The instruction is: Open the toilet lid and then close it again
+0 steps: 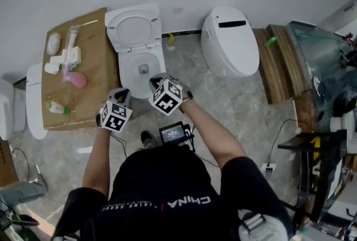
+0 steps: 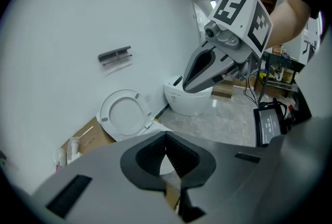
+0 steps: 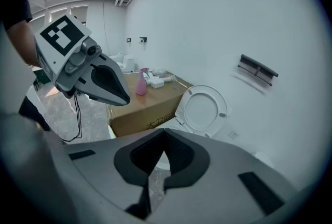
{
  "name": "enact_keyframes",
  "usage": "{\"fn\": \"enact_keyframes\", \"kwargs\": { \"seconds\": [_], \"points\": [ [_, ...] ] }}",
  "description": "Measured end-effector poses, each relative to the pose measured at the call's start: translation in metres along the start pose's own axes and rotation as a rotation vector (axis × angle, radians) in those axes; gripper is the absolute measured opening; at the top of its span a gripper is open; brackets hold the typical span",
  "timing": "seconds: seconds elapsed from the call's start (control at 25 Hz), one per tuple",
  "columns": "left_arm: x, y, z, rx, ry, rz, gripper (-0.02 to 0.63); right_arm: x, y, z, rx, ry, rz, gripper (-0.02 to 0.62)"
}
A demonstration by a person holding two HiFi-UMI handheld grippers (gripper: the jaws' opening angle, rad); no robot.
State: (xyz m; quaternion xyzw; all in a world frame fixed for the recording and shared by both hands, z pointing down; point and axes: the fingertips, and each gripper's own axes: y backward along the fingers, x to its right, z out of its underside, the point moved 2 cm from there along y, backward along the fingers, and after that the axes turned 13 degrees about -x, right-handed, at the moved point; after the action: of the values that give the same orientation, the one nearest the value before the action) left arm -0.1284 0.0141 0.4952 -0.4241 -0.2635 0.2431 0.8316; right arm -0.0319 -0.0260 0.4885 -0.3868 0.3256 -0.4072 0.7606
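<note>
Your toilet lid (image 1: pixel 134 29) is up right now. It leans back on the wall at 12 o'clock from you, with the seat ring up against it, so the bowl (image 1: pixel 143 70) is wide open.

Both tongs are clenched with nothing in them. In the left gripper view, the left tongs (image 2: pixel 166 138) have their pads meeting at the tip, with just a bit of white toilet showing through the gap behind. The right tongs (image 3: pixel 165 133) look the same, pinched together and empty. Neither one touches the lid.

From the head view, the right tongs hang just over the front rim of the bowl, at its 6 o'clock. The left tongs sit off at the bowl's 7 o'clock, over the floor (image 1: pixel 234 103) and just beside the corner of the cardboard box (image 1: pixel 95 61). Both point down and forward toward the toilet.

The box is at your 10 o'clock, right up against the toilet's left side. It has a pink bottle (image 1: pixel 78 79) and some white bits on top. A second toilet (image 1: pixel 228 40) with its lid down is at about 2 o'clock, well apart from yours. A small lit screen (image 1: pixel 173 133) sits at 6 o'clock from the right tongs, close to your body.
</note>
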Motion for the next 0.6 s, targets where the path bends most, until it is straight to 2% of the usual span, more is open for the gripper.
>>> {"fn": "enact_keyframes", "kwargs": {
  "seconds": [0.32,0.6],
  "points": [
    [-0.0001,0.0036,-0.008,0.021,-0.007,-0.005,0.011,0.0029,0.0078,-0.0011,0.009,-0.002,0.01,0.014],
    [0.002,-0.0025,-0.0046,-0.001,-0.008,-0.005,0.011,-0.0019,0.0075,-0.0024,0.011,0.026,-0.017,0.014]
  ]
}}
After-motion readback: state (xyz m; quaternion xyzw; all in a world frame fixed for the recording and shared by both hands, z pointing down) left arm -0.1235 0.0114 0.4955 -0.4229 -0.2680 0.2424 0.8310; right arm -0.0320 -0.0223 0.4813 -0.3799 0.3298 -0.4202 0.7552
